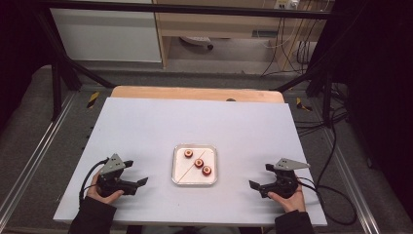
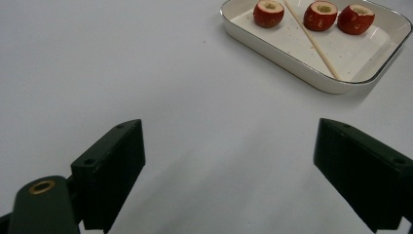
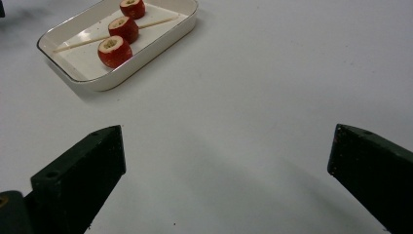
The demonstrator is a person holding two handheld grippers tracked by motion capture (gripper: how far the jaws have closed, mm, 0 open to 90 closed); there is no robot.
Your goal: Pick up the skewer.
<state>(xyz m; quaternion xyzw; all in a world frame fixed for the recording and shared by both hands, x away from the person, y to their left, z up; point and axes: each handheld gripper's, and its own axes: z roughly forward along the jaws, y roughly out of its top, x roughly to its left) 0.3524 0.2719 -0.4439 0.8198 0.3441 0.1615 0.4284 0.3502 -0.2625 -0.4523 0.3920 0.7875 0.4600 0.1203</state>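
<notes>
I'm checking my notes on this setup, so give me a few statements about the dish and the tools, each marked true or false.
1. The dish holds three red fruits. True.
2. A stick lies in the dish. True.
3. The left tool is shut on a fruit. False: its jaws stand open over bare table, apart from the dish.
4. The right tool is open. True.
5. The fruits are threaded on the stick. False: they lie loose in a row beside it.
6. The dish sits at the table's far edge. False: it sits between the two tools, nearer the person.
</notes>
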